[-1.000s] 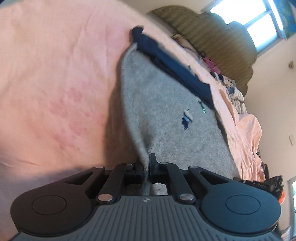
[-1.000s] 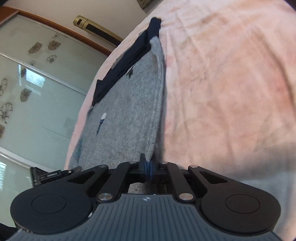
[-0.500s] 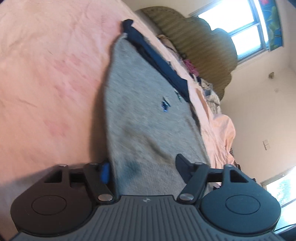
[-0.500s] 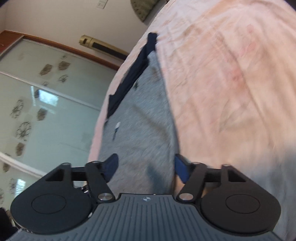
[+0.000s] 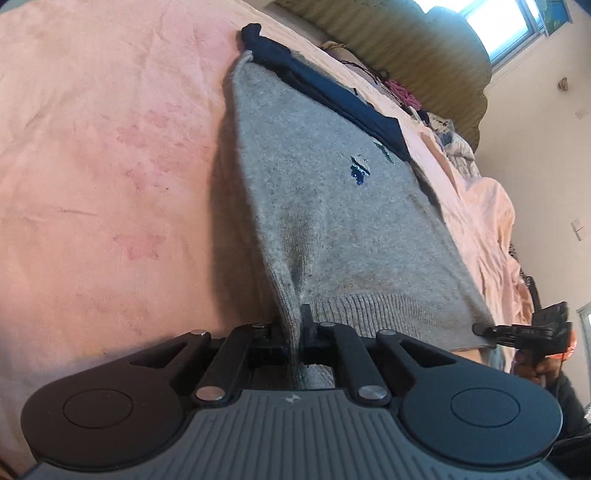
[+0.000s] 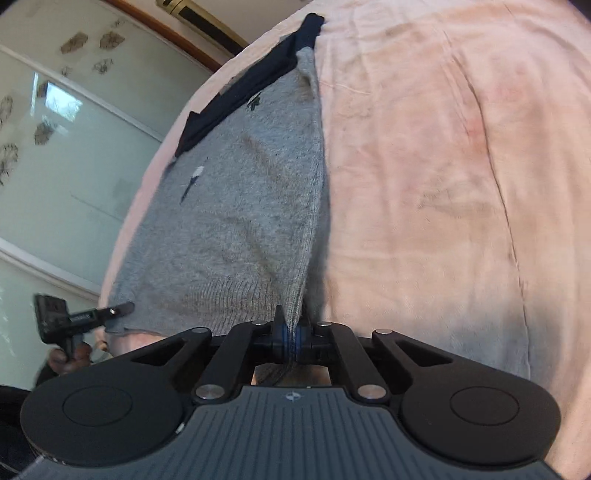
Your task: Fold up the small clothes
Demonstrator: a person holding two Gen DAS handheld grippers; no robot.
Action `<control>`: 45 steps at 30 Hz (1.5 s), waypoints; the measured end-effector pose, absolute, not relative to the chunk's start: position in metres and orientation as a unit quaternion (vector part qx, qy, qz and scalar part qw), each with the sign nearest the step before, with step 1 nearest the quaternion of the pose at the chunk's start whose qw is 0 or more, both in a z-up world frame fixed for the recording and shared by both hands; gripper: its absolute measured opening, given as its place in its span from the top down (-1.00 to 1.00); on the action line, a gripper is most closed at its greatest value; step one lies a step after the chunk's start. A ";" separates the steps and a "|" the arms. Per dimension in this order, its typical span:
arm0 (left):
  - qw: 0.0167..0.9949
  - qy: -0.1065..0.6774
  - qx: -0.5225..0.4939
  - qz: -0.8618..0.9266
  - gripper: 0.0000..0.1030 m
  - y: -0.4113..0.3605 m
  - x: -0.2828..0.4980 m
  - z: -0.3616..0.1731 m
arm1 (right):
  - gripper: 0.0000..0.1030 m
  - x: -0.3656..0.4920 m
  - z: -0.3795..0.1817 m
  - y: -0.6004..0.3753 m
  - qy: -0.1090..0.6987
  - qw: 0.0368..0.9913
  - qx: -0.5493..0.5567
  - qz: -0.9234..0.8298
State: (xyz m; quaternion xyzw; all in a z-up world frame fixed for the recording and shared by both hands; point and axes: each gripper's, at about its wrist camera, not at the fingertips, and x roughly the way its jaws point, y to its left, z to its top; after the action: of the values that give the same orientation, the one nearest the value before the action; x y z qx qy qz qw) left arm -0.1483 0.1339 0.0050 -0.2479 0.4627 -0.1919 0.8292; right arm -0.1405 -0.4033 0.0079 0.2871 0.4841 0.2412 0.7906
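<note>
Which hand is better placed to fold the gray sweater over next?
Neither: left gripper and right gripper each pinch a ribbed hem corner of the gray sweater, so probably both lift together.

Bright window (image 5: pixel 513 33) behind headboard (image 5: pixel 424 48), frosted sliding doors (image 6: pixel 74 155)

Home bedroom, bed (image 5: pixel 110 166) under a pink sheet, padded headboard (image 5: pixel 424 48), window (image 5: pixel 506 26), frosted sliding wardrobe doors (image 6: pixel 74 155)
</note>
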 end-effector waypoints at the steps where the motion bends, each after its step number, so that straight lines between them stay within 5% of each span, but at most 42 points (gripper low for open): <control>1: 0.828 0.462 -0.253 -0.193 0.85 0.140 -0.150 0.006 | 0.89 -0.141 0.008 -0.404 0.480 0.792 0.295 0.236; 4: 0.843 0.449 -0.247 -0.165 0.83 0.171 -0.156 0.021 | 0.54 -0.149 0.013 -0.409 0.464 0.797 0.299 0.244; 6: 0.869 0.411 -0.247 -0.122 0.83 0.188 -0.151 0.044 | -0.39 -0.149 0.028 -0.423 0.425 0.821 0.314 0.215; 7: 0.886 0.387 -0.235 -0.099 0.82 0.189 -0.143 0.057 | -0.47 -0.144 0.039 -0.427 0.394 0.838 0.322 0.198; 9: 0.918 0.340 -0.197 -0.059 0.67 0.170 -0.117 0.080 | -0.45 -0.124 0.060 -0.423 0.338 0.860 0.328 0.196; 11: 0.938 0.300 -0.170 -0.028 0.10 0.137 -0.087 0.091 | -0.54 -0.089 0.074 -0.403 0.301 0.878 0.327 0.179; 12: 0.945 0.281 -0.168 -0.022 -0.43 0.119 -0.071 0.090 | -0.64 -0.069 0.077 -0.386 0.292 0.883 0.321 0.179; 13: 0.949 0.267 -0.169 -0.014 -0.51 0.101 -0.056 0.086 | -0.67 -0.048 0.078 -0.368 0.284 0.889 0.309 0.183; 21: 0.937 0.348 -0.036 -0.023 -0.50 -0.002 0.035 0.015 | -0.64 0.074 0.027 -0.223 0.334 0.935 0.066 0.104; 24: 0.941 0.336 0.006 -0.029 -0.51 -0.003 0.023 0.007 | -0.78 0.077 0.009 -0.205 0.330 0.940 -0.004 0.087; 45: 0.936 0.350 0.029 -0.026 -0.70 -0.001 0.009 0.009 | -1.00 0.007 0.008 -0.236 0.337 0.939 -0.011 0.066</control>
State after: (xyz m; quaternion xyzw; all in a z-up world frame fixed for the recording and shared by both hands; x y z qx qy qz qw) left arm 0.0090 -0.0011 0.0088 0.0286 0.3496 -0.0264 0.9361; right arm 0.0066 -0.2360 0.0078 -0.0110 0.3366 0.0661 0.9393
